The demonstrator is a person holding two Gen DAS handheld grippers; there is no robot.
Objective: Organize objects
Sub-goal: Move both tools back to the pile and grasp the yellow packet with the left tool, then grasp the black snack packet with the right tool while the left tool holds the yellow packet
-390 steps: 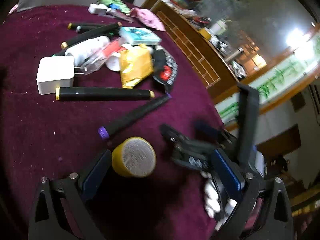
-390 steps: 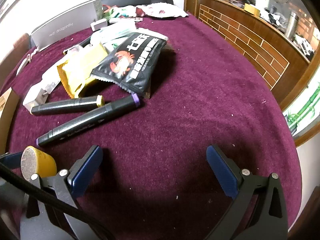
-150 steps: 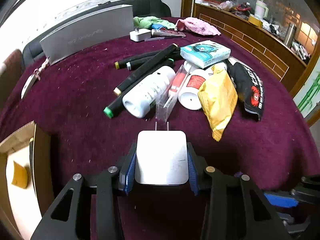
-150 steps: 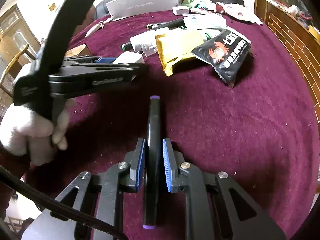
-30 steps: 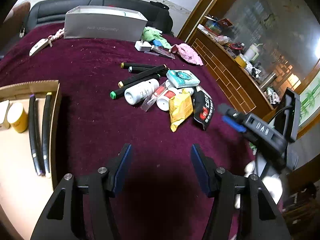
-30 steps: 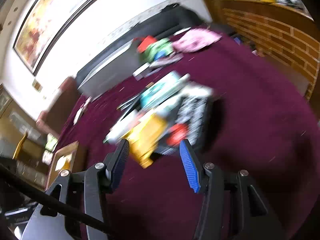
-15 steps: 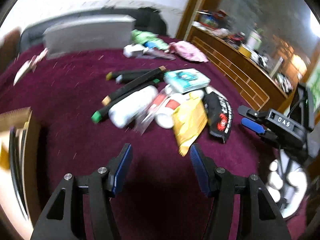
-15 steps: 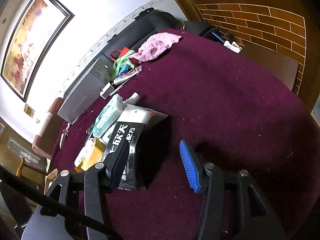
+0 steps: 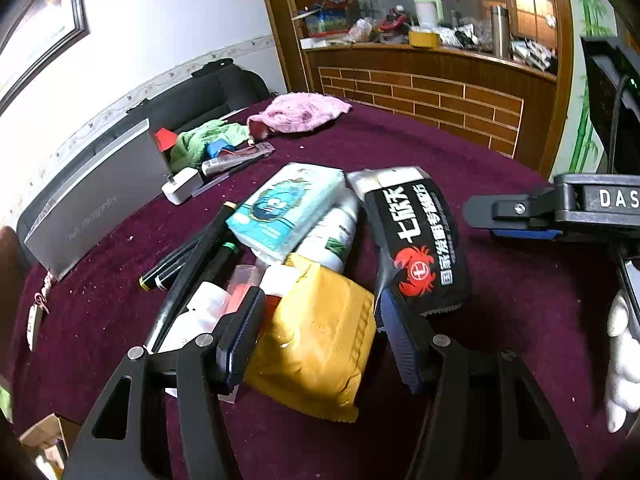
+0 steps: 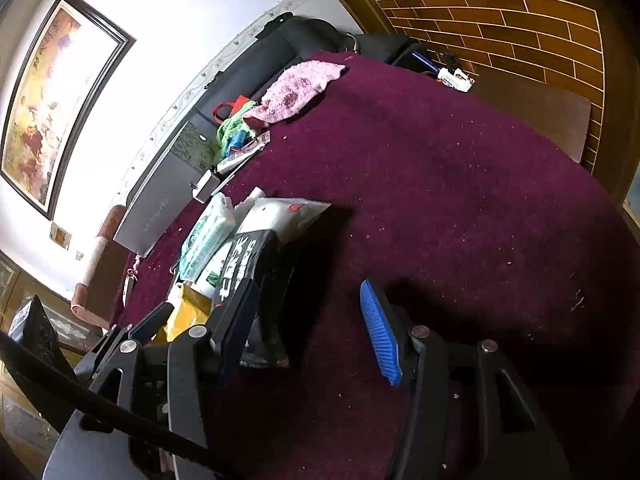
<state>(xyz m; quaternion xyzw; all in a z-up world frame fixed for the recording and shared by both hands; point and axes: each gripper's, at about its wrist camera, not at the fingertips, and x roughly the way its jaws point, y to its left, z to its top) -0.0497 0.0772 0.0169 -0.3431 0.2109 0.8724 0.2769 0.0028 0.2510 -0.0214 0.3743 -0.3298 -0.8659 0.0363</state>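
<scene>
surface: crumb-speckled maroon cloth (image 9: 500,184) | room: brick-pattern counter (image 9: 420,92) behind it, framed painting (image 10: 52,96) on white wall | pile: yellow pouch (image 9: 316,340) touching black crab packet (image 9: 420,236), tissue pack (image 9: 286,210) just behind | left gripper (image 9: 318,332) jaws closing in around pouch, not gripping | right gripper (image 10: 306,322) jaws apart, empty, beside packet

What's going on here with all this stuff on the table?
A person with a gripper in each hand is sorting a pile on the maroon table. The left gripper has just been closing around the yellow packet; whether it grips yet is unclear. The right gripper hangs open beside the black snack bag, holding nothing.
</scene>
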